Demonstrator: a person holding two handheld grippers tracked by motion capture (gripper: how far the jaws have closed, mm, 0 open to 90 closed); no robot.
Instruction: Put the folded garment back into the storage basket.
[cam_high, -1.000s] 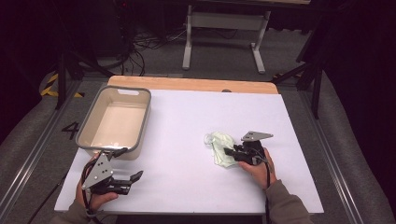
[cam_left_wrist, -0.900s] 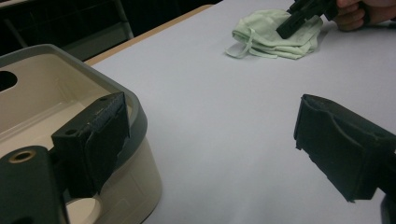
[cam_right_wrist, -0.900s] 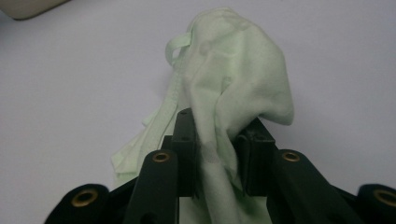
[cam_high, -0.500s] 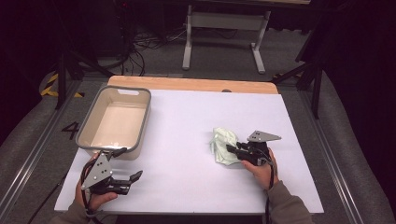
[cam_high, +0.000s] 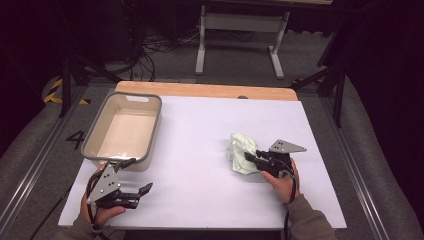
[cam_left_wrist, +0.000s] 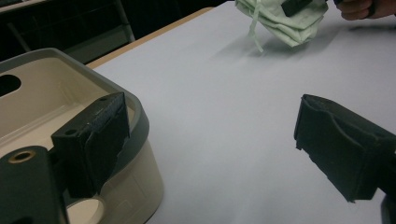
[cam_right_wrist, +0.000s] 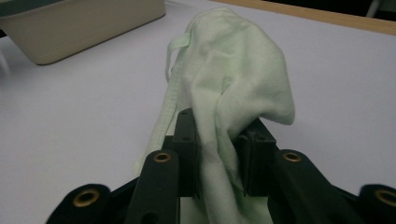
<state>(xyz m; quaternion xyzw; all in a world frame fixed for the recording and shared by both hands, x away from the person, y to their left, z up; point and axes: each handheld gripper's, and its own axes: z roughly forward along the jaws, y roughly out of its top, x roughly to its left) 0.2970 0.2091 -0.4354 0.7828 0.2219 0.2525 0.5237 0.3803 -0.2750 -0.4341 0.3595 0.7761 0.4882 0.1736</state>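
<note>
Already the right gripper (cam_high: 251, 159) has its jaws clenched on the cloth (cam_high: 241, 152), a pale green bundle with a thin drawstring or hem strip hanging off one side. Seen from the right gripper view, a fold of the cloth (cam_right_wrist: 233, 93) is pinched between the two black jaws, and the rest humps up and away from them. From the high view the cloth sits on the right half of the table (cam_high: 200, 135), just in front of the right hand (cam_high: 280, 180); whether it is lifted clear of the white surface or resting on it, I cannot tell.

Over on the near left, the left gripper (cam_high: 142, 192) waits with its jaws spread wide and nothing between them. It lies just beside the near end of the bin (cam_high: 150, 145), a beige tub with a grey rim. In the left gripper view one jaw stands in front of the bin's corner (cam_left_wrist: 140, 121), and the cloth (cam_left_wrist: 280, 21) shows far across the table.

As I read it, the job is to get the cloth into the bin. The grasp looks done. Left to do: lift the cloth, carry it across the table to the bin, which is well apart from it, and let go. The bin looks empty inside, so nothing has gone in so far.
</note>
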